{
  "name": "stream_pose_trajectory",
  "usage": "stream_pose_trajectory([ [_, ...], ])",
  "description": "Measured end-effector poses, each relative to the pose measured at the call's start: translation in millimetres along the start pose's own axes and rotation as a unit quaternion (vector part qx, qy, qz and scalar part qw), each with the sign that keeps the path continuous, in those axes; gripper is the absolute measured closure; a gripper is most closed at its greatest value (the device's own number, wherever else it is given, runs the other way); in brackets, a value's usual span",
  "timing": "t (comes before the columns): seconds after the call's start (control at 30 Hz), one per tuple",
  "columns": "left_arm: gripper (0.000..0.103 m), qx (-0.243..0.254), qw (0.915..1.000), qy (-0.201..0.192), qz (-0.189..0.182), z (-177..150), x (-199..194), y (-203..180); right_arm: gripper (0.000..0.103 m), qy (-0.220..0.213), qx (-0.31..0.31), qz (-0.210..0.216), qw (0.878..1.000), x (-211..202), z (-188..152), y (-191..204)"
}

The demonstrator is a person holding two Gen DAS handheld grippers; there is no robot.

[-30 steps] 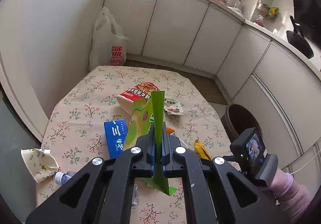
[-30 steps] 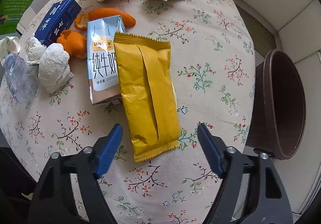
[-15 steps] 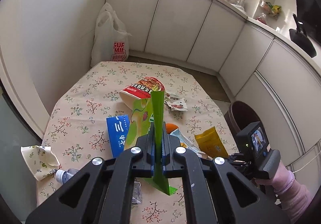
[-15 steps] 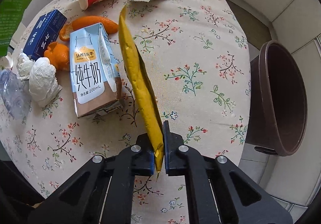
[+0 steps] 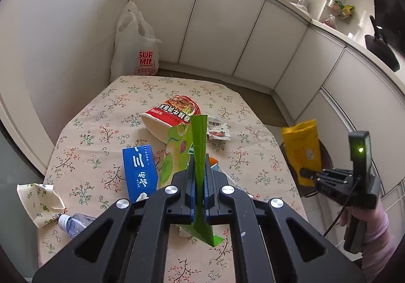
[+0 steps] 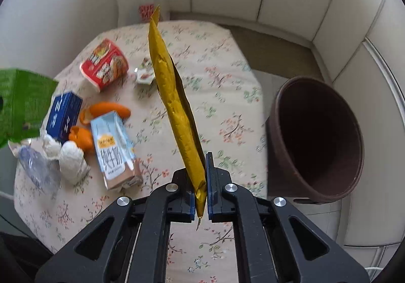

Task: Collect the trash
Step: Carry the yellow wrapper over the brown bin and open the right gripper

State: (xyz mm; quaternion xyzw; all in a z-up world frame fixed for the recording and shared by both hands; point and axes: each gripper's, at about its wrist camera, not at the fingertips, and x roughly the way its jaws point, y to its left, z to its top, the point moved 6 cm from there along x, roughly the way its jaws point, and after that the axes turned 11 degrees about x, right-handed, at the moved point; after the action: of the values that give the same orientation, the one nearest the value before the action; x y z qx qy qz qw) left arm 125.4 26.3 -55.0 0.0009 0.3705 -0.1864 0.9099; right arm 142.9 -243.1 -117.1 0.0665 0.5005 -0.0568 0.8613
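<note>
Our right gripper (image 6: 201, 196) has just clamped the yellow snack wrapper (image 6: 174, 105) and lifted it off the floral table (image 6: 227, 110); the brown bin (image 6: 316, 141) beside us comes next, while our left gripper (image 5: 200, 196) stays pinched on the green packet (image 5: 198, 146)

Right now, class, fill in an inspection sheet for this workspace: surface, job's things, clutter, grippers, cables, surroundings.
Surface: table with floral cloth.
Job's things: yellow packet and green wrapper, both lifted; brown bin beside the table.
Clutter: noodle cup, blue box, milk carton, orange peel, tissues, bottle.
Grippers: left gripper shut on wrapper; right gripper shut on packet.
Cables: one by the right gripper.
Surroundings: white cabinets, plastic bag.
</note>
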Motion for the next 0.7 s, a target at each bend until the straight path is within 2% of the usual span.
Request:
stream_pose_trajectory([
  [0.1,0.099,0.003,1.0,0.003,-0.003,0.8,5.2,-6.5,0.097,-0.04,0.044,0.003,0.998,-14.5,21.0,-29.0],
  [0.23,0.099,0.006,0.9999,0.006,-0.007,2.5,12.6,-16.1,0.097,-0.088,0.102,-0.03,0.99,-25.2,42.2,-75.4],
  [0.33,0.099,0.007,0.9999,0.008,-0.011,4.4,19.4,-24.4,0.097,-0.107,0.149,-0.05,0.982,-28.5,51.6,-106.3],
  [0.47,0.099,0.012,0.9997,0.008,-0.019,7.6,29.4,-40.9,0.097,-0.134,0.194,-0.106,0.966,-26.6,53.9,-143.9],
  [0.63,0.099,0.024,0.9993,0.009,-0.028,11.5,45.0,-66.6,0.093,-0.136,0.23,-0.153,0.952,-22.2,49.5,-172.1],
  [0.67,0.099,0.026,0.9992,0.009,-0.031,12.7,47.6,-72.1,0.088,-0.139,0.232,-0.161,0.949,-23.9,48.9,-176.5],
  [0.7,0.099,0.026,0.9991,0.007,-0.034,13.7,49.8,-77.0,0.073,-0.143,0.235,-0.164,0.947,-25.9,49.3,-178.9],
])
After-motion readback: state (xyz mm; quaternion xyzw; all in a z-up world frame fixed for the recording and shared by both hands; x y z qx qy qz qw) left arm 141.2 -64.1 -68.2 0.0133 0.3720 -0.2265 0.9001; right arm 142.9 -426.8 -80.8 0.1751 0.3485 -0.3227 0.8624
